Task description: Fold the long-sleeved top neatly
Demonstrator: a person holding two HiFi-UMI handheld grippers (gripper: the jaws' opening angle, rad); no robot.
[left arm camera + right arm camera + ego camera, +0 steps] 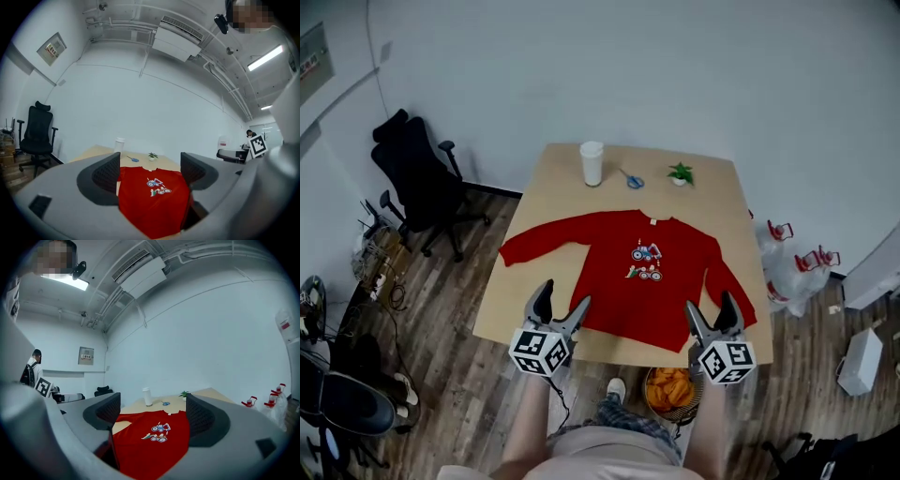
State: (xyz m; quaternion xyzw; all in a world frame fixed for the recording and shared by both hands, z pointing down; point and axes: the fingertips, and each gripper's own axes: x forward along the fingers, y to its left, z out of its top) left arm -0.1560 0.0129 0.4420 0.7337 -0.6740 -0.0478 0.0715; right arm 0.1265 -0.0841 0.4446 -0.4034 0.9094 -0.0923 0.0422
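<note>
A red long-sleeved top [633, 281] with a small printed picture on the chest lies spread flat on the wooden table [712, 187], collar toward the far wall, both sleeves out to the sides. My left gripper [560, 307] hovers open at the hem's left corner near the table's front edge. My right gripper [712, 312] is open above the hem's right corner beside the right sleeve. In the left gripper view the top [152, 199] shows between the spread jaws; in the right gripper view the top [154, 441] shows the same way.
At the table's far edge stand a white cup [592, 162], blue scissors [633, 180] and a small potted plant [680, 173]. A black office chair [417, 178] is at the left, a basket of orange things [670, 389] under the front edge, and bags [792, 267] at the right.
</note>
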